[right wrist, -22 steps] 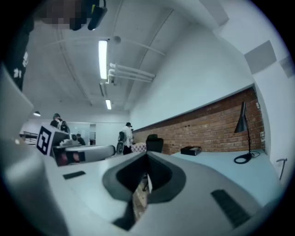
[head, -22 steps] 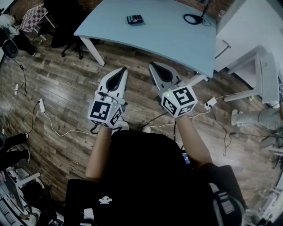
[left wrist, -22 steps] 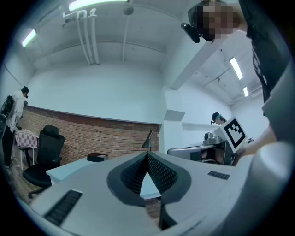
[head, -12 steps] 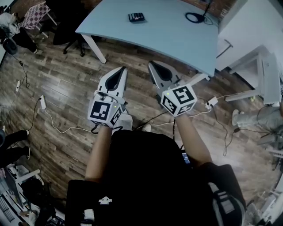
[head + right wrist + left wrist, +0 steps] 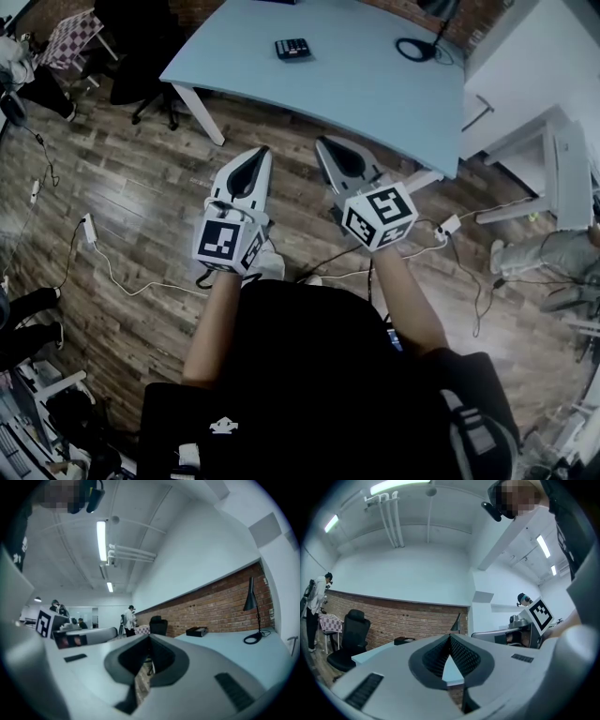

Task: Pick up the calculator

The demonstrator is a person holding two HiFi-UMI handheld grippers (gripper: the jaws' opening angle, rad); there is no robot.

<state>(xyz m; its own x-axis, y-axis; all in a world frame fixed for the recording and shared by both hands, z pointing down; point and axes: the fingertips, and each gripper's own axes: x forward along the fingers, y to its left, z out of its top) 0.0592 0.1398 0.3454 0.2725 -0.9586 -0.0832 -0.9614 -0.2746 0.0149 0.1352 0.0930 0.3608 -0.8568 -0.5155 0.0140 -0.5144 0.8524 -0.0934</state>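
Calculator [image 5: 292,48] far ahead of both sets of jaws, on the pale blue worktop [image 5: 375,84], nothing held yet.
Lying flat toward the worktop's far left part, long axis roughly across the head view, slightly tilted; well left of the desk lamp's ring base [image 5: 417,47]. Left gripper [image 5: 260,152] and right gripper [image 5: 325,142] side by side over the wood floor [image 5: 141,187], level, tips aimed at the worktop, well short of the target. Both sets of jaws closed tip to tip and empty, as read in each gripper view. Target up-frame between the two tip lines, about equally far from either; right tip maybe a shade nearer, a judgement only. Probably needs a long reach forward past the near worktop edge, then jaws opened to straddle the short side.
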